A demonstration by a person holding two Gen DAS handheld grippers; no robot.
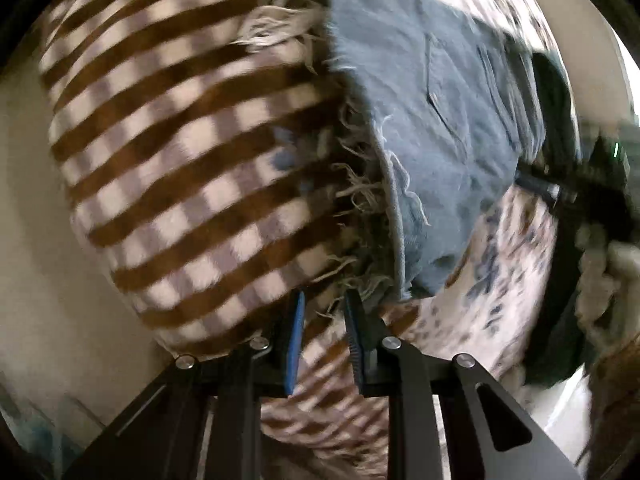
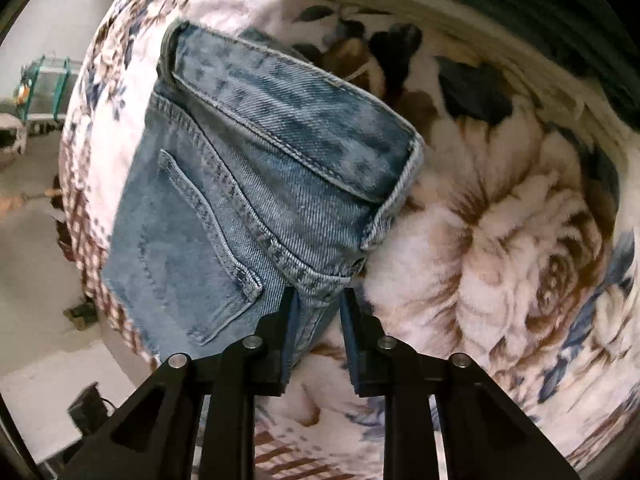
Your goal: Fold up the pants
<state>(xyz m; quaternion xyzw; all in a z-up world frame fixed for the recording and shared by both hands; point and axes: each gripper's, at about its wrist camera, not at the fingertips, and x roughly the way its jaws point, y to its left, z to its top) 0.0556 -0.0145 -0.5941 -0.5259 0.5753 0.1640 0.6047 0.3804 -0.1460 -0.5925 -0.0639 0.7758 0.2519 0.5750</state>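
Observation:
Light blue denim shorts [image 1: 436, 120] with frayed hems lie folded on a bed. In the right wrist view the shorts [image 2: 248, 184] show a back pocket and the waistband doubled over. My left gripper [image 1: 322, 312] is open just short of the frayed hem, with a few threads and checked blanket between the fingers. My right gripper [image 2: 318, 308] is open at the shorts' near corner; a seam edge lies between the fingers, not pinched. The right gripper also shows in the left wrist view [image 1: 576, 184] at the shorts' far side.
A brown and white checked blanket [image 1: 180, 160] lies left of the shorts. A fluffy floral blanket [image 2: 500, 220] covers the bed under them. The floor [image 2: 36, 260] lies beyond the bed edge, with a glass-topped stand [image 2: 44, 80].

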